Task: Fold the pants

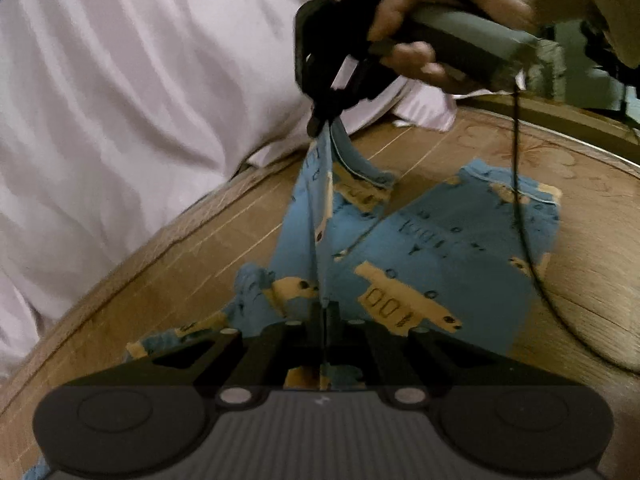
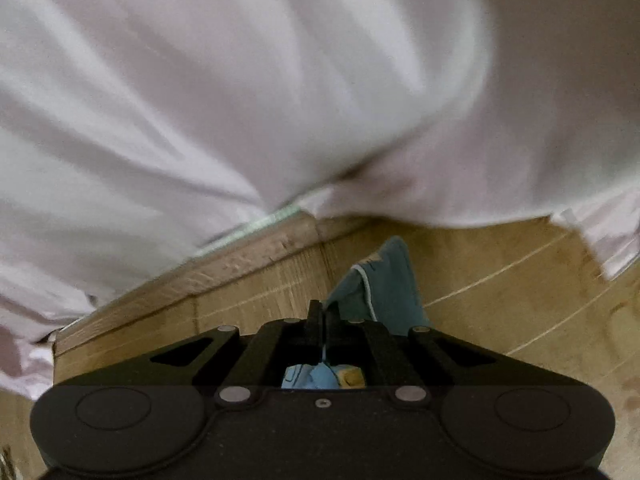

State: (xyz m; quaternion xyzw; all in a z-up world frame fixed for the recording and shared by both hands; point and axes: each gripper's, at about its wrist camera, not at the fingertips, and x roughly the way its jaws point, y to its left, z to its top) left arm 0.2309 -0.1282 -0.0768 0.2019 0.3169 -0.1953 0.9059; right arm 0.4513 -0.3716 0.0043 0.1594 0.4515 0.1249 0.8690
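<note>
Blue pants point(image 1: 440, 248) printed with tan shapes and numbers lie partly on a wooden table point(image 1: 192, 280). My left gripper point(image 1: 323, 308) is shut on one edge of the pants near the camera. Farther off, my right gripper point(image 1: 320, 124), held by a hand point(image 1: 416, 60), is shut on another edge, and the cloth is stretched taut between the two. In the right wrist view my right gripper point(image 2: 323, 312) is clamped on a fold of the blue pants point(image 2: 384, 280) above the table point(image 2: 500, 280).
A person's white garment point(image 1: 120, 80) fills the left and far side of both views, close to the table edge point(image 2: 200, 276). A black cable point(image 1: 524, 220) hangs from the right gripper across the pants to the table.
</note>
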